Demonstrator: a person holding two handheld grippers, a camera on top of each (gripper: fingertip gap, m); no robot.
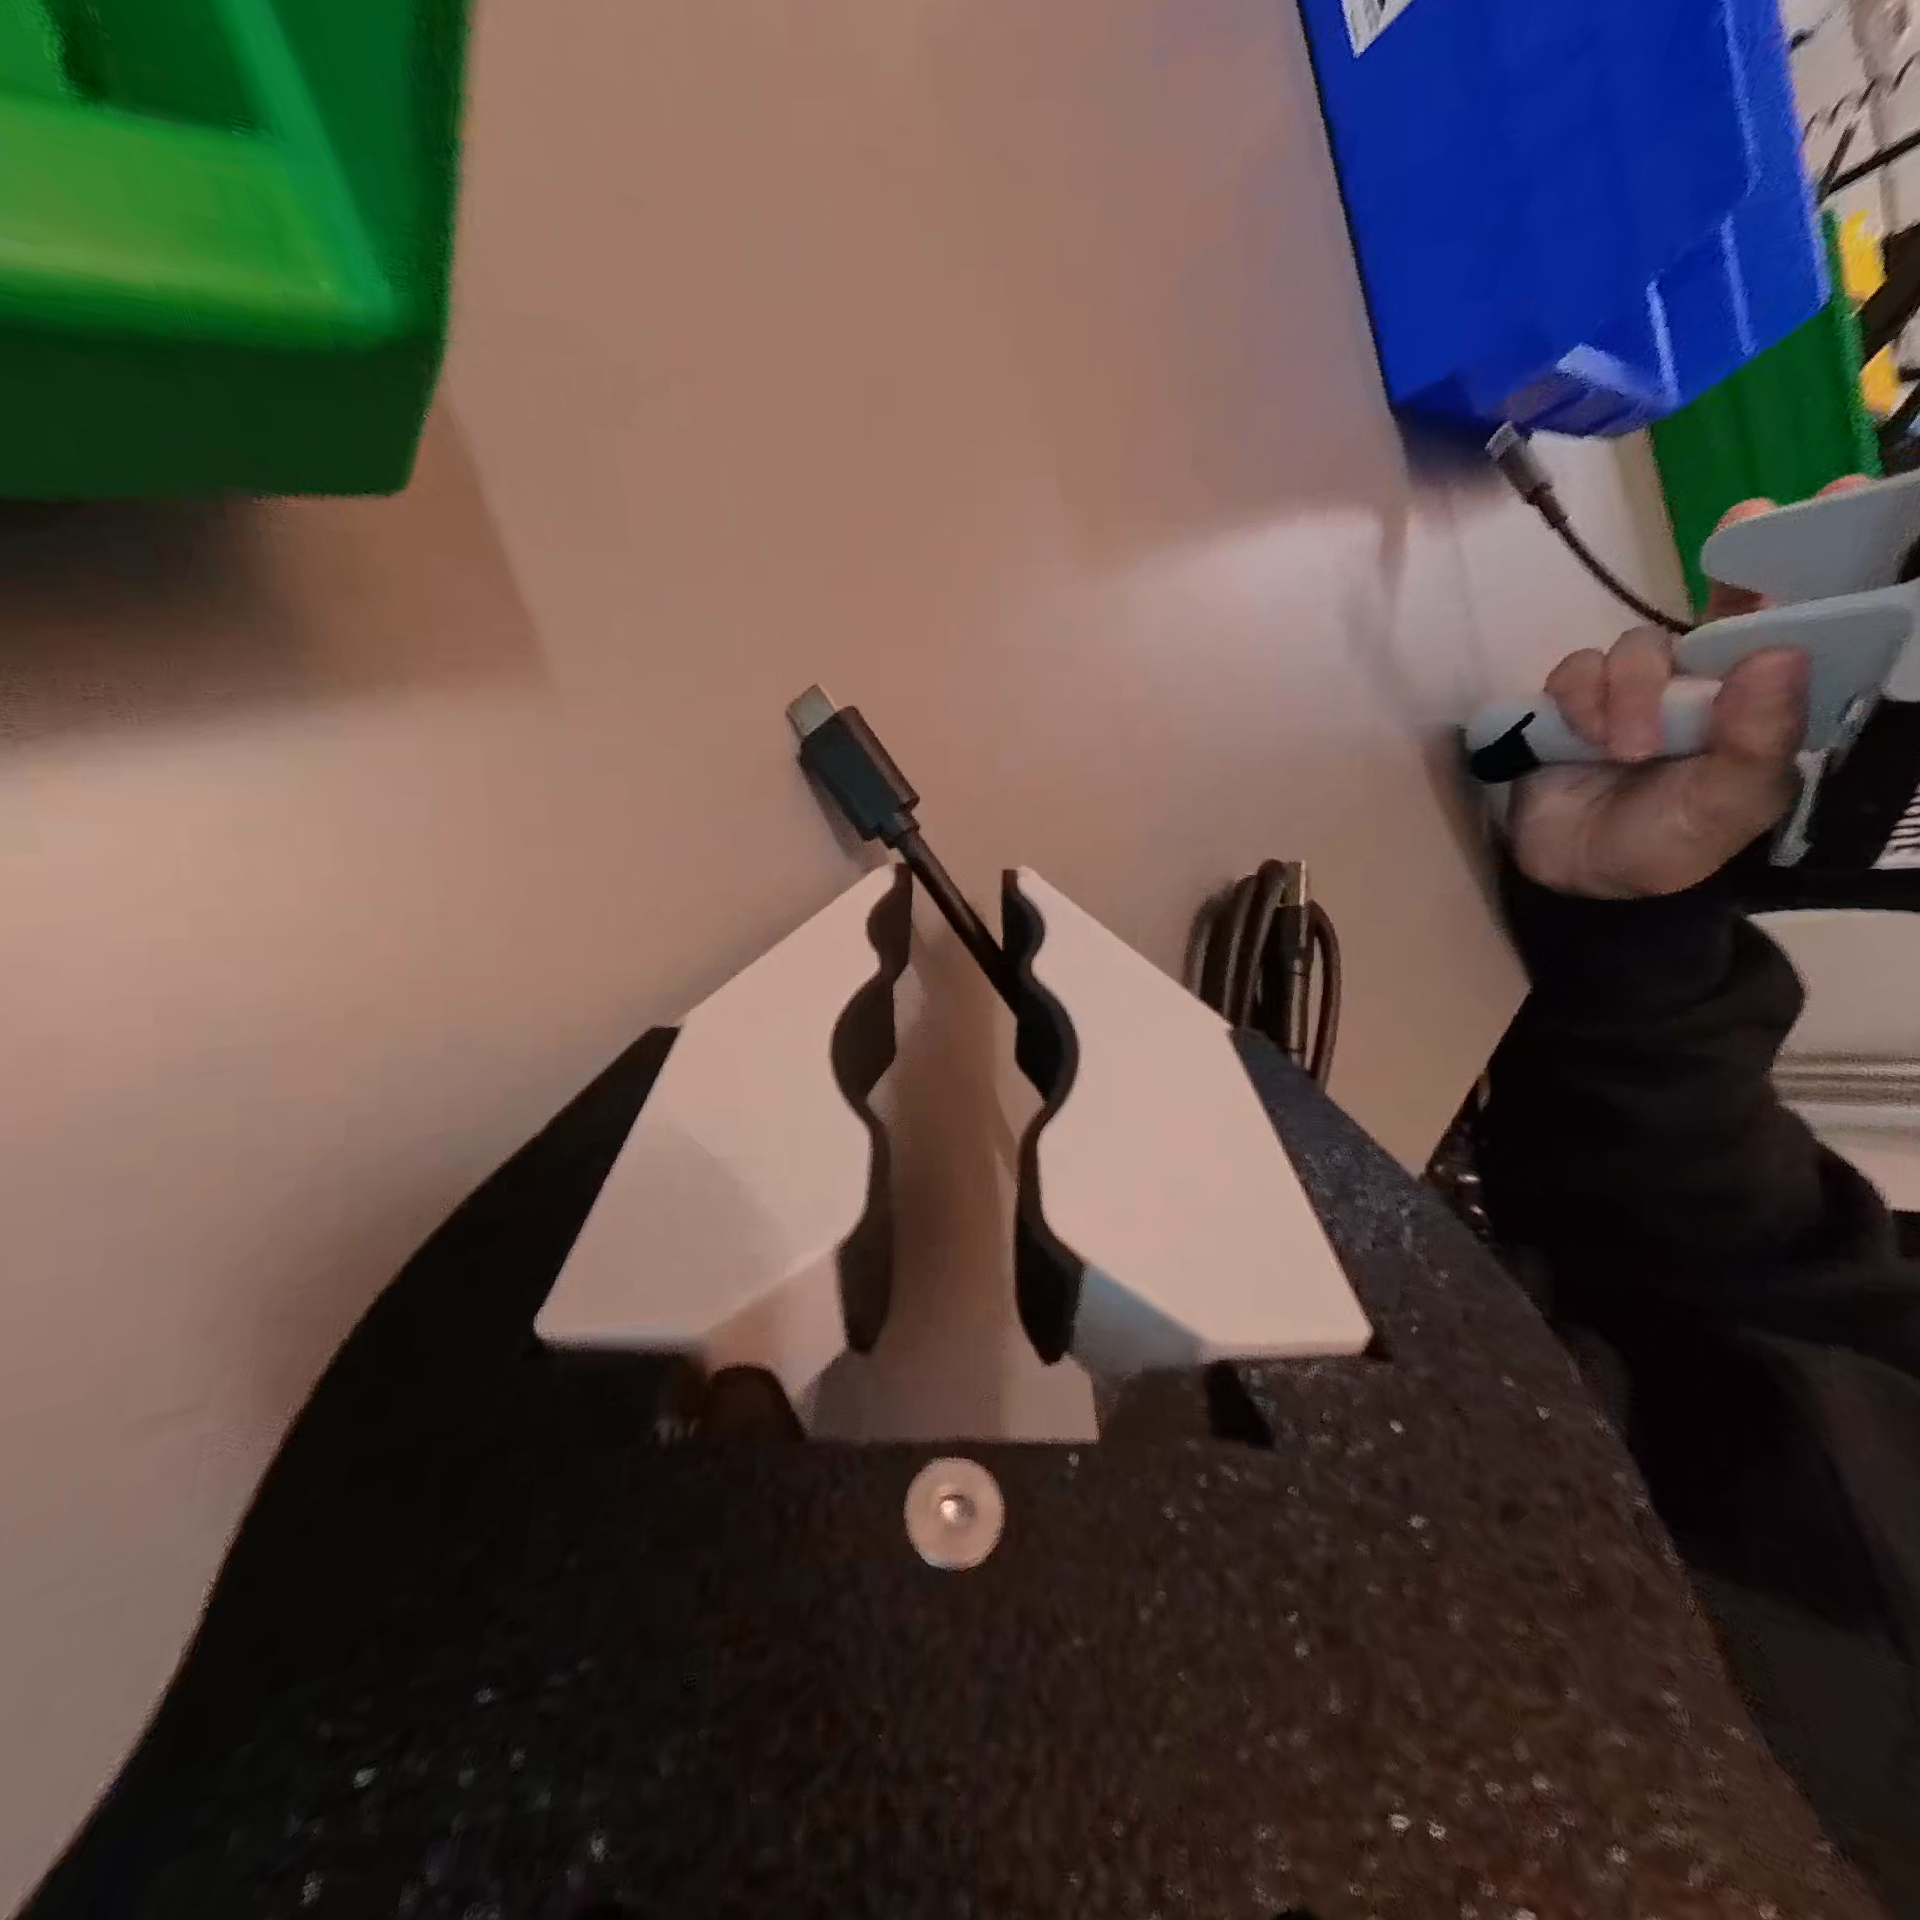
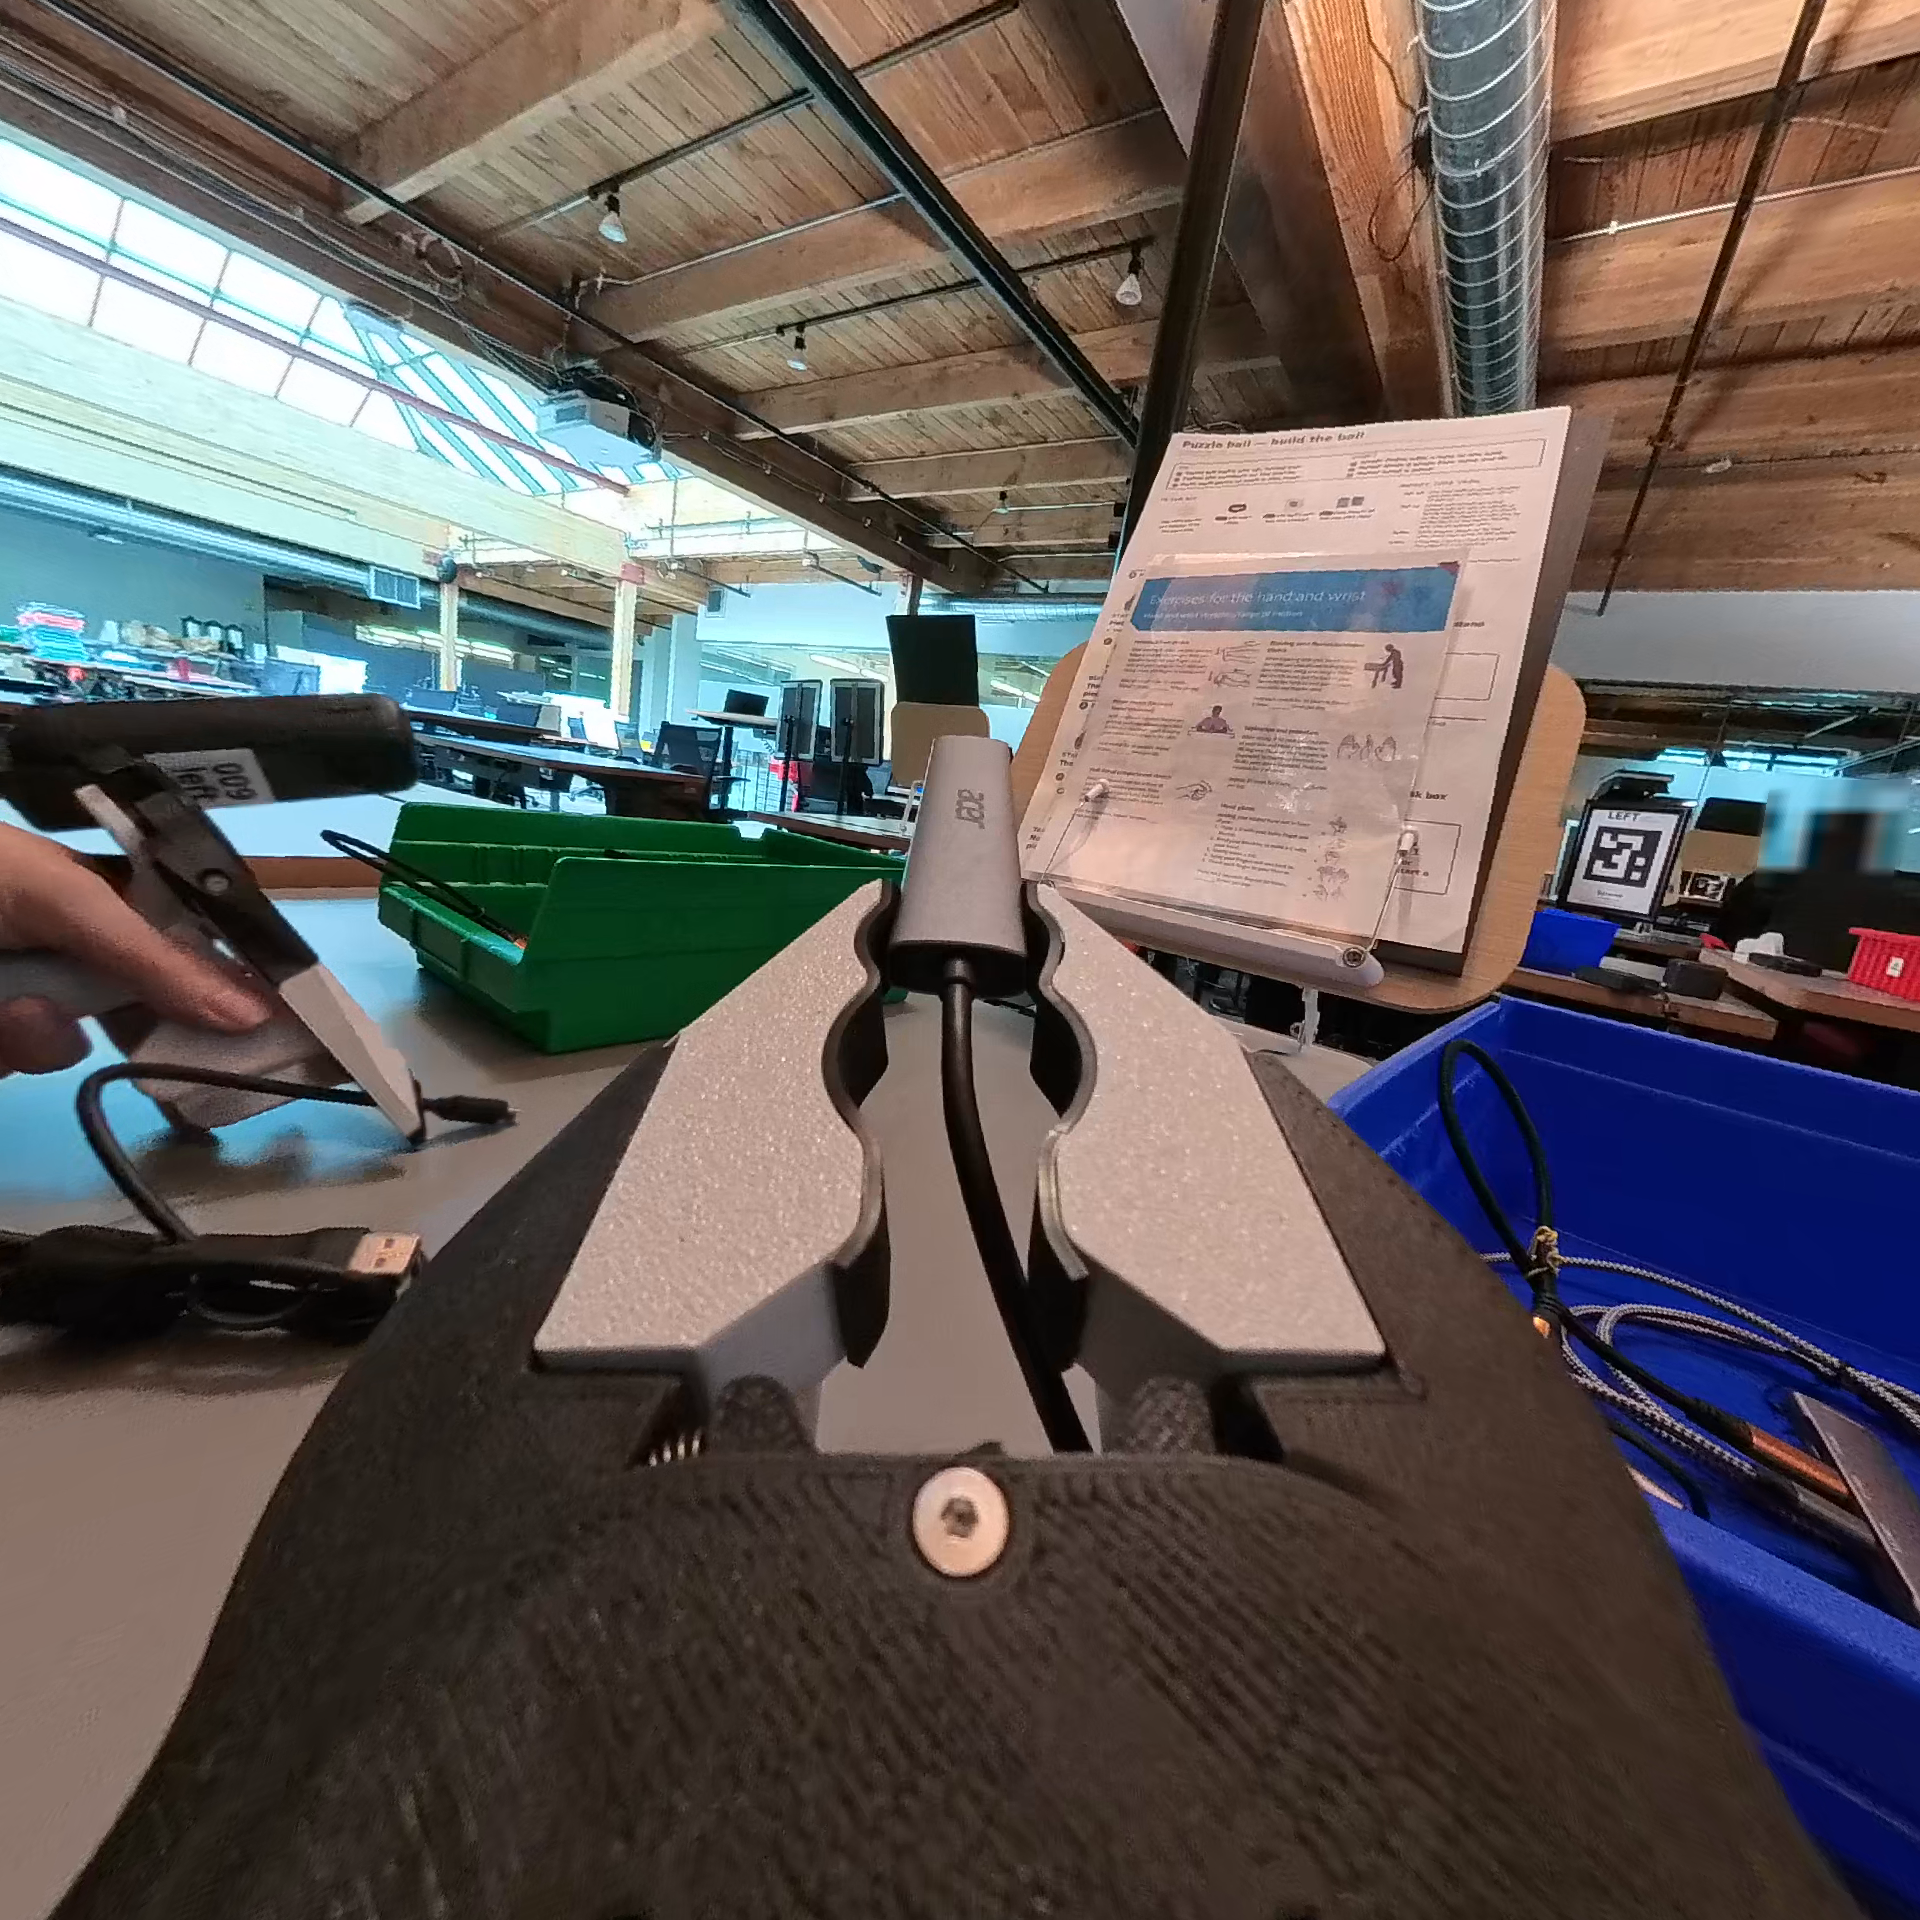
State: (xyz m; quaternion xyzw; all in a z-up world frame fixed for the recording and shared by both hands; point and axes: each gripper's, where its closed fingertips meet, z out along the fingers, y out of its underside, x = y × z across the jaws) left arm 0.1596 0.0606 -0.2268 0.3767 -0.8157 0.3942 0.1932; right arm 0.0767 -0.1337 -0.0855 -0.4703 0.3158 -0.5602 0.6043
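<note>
The left gripper pinched a black cable, plug at eleven o'clock, and could slip; the right gripper clasped a grey adapter; its cord might snag.

Left gripper pointing downward, fingers nearly closed and pinching at their tips; right gripper levelled, fingers clamping at 12 o'clock

ceiling: wooden beams being crossed by a silver duct | skylights: daylight being let in | desks: being lined in rows | tabletop: grey
</note>
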